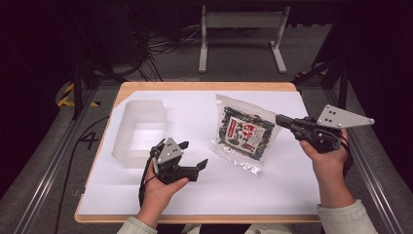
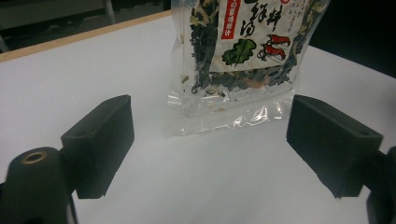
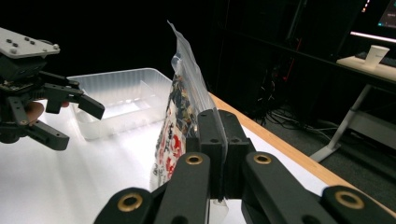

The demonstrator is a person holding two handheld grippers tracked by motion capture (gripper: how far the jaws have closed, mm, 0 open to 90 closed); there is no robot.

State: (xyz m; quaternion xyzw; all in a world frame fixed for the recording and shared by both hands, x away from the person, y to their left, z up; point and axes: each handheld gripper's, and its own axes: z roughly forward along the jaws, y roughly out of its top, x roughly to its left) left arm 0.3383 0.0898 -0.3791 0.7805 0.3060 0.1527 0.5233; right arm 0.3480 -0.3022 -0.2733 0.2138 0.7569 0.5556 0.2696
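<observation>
High view: snack bag [image 1: 245, 132] lies right of centre on the white sheet [image 1: 195, 190], tilted, printed label facing up, clear bottom seal toward the person. Right gripper [image 1: 281, 120] has its jaws closed on the bag's right edge. Right hand [image 1: 327, 157] grips the handle from below, forearm coming in from the bottom right, gripper pointing left across the table, grey plate on top.

Right gripper view confirms it: both black jaws pressed together with the clear bag edge [image 3: 187, 107] pinched between them, bag standing edge-on. Label print too skewed to read from here.

Left gripper [image 1: 194, 155] sits just left of the bag, near the front of the sheet, not touching it. Jaws spread wide, nothing between them. Left hand [image 1: 160, 187] holds it from underneath, gripper aimed right toward the bag. In the left gripper view the bag's lower seal [image 2: 233, 116] is ahead of the two open jaws, with bare sheet in between; top of the bag cut off by the frame edge.

Clear plastic tub [image 1: 139, 131] sits on the left side of the sheet, behind the left gripper, well apart from the bag. Right gripper view shows it beyond the left gripper [image 3: 77, 121]; inside is hard to make out through the frosted wall.

Wooden table [image 1: 204, 87] edge shows around the sheet.
</observation>
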